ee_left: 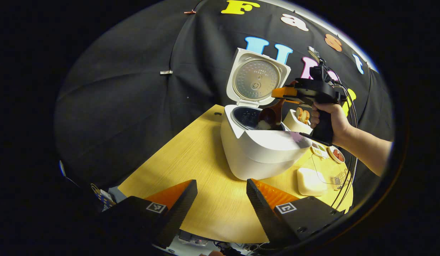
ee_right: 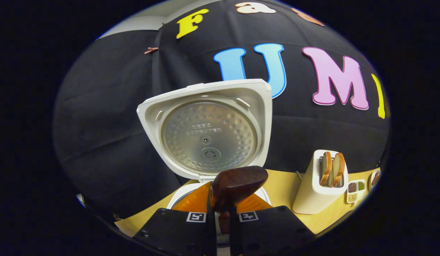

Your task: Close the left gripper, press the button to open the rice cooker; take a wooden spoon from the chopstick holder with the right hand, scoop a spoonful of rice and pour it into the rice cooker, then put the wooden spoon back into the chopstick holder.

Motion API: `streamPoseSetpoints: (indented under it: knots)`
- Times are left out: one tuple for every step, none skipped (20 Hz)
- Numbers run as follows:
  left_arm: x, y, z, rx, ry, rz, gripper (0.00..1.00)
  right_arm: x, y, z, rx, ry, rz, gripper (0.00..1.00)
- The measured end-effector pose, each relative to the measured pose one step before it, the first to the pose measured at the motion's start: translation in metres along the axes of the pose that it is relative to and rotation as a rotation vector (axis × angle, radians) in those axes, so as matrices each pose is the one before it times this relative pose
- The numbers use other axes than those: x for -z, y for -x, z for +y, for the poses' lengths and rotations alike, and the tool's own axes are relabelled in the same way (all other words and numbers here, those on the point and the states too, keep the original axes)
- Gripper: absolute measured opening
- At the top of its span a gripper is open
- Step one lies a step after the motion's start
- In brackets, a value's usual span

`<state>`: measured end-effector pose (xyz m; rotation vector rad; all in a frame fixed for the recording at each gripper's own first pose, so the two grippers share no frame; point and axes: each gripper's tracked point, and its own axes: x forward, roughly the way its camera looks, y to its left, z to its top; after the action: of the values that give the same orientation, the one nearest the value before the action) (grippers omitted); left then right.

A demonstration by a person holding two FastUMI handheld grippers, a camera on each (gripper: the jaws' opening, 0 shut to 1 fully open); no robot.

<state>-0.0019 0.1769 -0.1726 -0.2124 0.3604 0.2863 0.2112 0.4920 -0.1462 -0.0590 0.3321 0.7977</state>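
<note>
In the right gripper view, the right gripper [ee_right: 222, 222] has its two fingers squeezed tight on the handle of the wooden spoon [ee_right: 237, 185]. The spoon's dark bowl sticks up just past the fingertips, tipped over the rice cooker [ee_right: 205, 135]. Right behind the spoon stands the cooker's open lid, with its shiny round plate facing the fingers. Off to the right of the fingers is a white toaster [ee_right: 321, 188] with two slices of bread in it, and past that a small tray with little food bits [ee_right: 355, 191]. In the left gripper view, the left gripper [ee_left: 221, 199] has its fingers spread apart with nothing between them, low over the wooden table [ee_left: 191, 156]. Ahead of the fingers sits the white cooker [ee_left: 262, 149] with its lid up. Over the pot, the spoon [ee_left: 271, 115] is tipped down with white rice [ee_left: 264, 124] at its edge. A hand [ee_left: 328, 119] holds the other gripper on the far side of the cooker. A white box [ee_left: 309, 181] lies near the right finger.
</note>
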Motion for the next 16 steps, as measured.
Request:
streamPoseSetpoints:
  knots:
    - [-0.00004, -0.00036, -0.00003, 0.00061, -0.00141, 0.00024, 0.96, -0.0008, 0.00113, 0.00472, -0.01269, 0.03447, -0.00838, 0.18]
    - [0.00034, 0.00023, 0.00004, 0.00089, 0.00088, 0.00143, 0.96, 0.00013, 0.00021, 0.00611, -0.0178, 0.02846, -0.00855, 0.18]
    - [0.00039, -0.00055, -0.00011, 0.00207, 0.00245, 0.00146, 0.96, -0.00003, 0.0009, 0.00748, -0.02547, 0.01798, -0.00275, 0.18]
    - [0.00126, -0.00045, 0.00049, 0.00034, 0.00138, 0.00138, 0.96, 0.00141, 0.00073, 0.0074, -0.0285, 0.01435, 0.00563, 0.18]
    - [-0.0012, 0.00034, -0.00044, 0.00208, -0.00043, -0.00251, 0.96, 0.00268, 0.00011, 0.0069, -0.02389, 0.01963, 0.00946, 0.18]
    - [0.0002, 0.00085, -0.0001, 0.00036, -0.00257, -0.00271, 0.96, 0.00231, 0.00026, 0.00389, -0.011, 0.03014, 0.00483, 0.18]
    - [-0.00021, -0.00038, 0.00006, 0.00038, -0.00206, -0.00172, 0.96, 0.00052, 0.0013, 0.00208, -0.00363, 0.03136, 0.0003, 0.18]
    - [0.001, 0.0002, -0.00032, 0.00127, -0.00122, 0.00034, 0.96, 0.00154, 0.0011, 0.00313, -0.00407, 0.02225, -0.00106, 0.18]
    - [-0.00029, 0.00024, -0.00061, 0.00108, -0.00037, 0.00131, 0.96, 0.00047, 0.00055, 0.00379, -0.01022, 0.00972, -0.00223, 0.18]
    - [0.0014, -0.00057, 0.00001, 0.00249, 0.00047, -0.00003, 0.96, -0.00064, -0.00007, 0.00394, -0.00989, 0.00745, -0.00263, 0.18]
    - [-0.0005, 0.00063, -0.00065, 0.00274, 0.00013, 0.00026, 0.96, -0.00073, 0.00096, 0.00178, -0.00422, 0.01227, -0.00327, 0.18]
    - [0.0002, -0.00007, -0.00042, 0.00139, -0.00163, 0.00009, 0.96, -0.00044, 0.00129, 0.00137, -0.00351, 0.01573, -0.00236, 0.18]
    - [-0.00061, 0.00053, 0.00009, -0.00004, -0.00226, -0.00013, 0.96, 0.00044, 0.00116, 0.00134, -0.00255, 0.01539, 0.0005, 0.18]
    - [0.00045, -0.00017, -0.00051, 0.00077, -0.00096, 0.0, 0.96, 0.002, 0.00001, 0.00083, -0.00239, 0.00576, 0.00456, 0.18]
    - [-0.00013, 0.00022, -0.00055, 0.0013, 0.00089, 0.00064, 0.96, 0.00131, 0.00036, 0.00014, -0.00223, 0.00205, 0.0043, 0.18]
    - [0.00154, -0.00055, -0.0007, 0.00503, 0.00112, 0.00187, 0.96, -0.0003, 0.0013, 0.00225, -0.00583, -0.00359, 0.00121, 0.18]
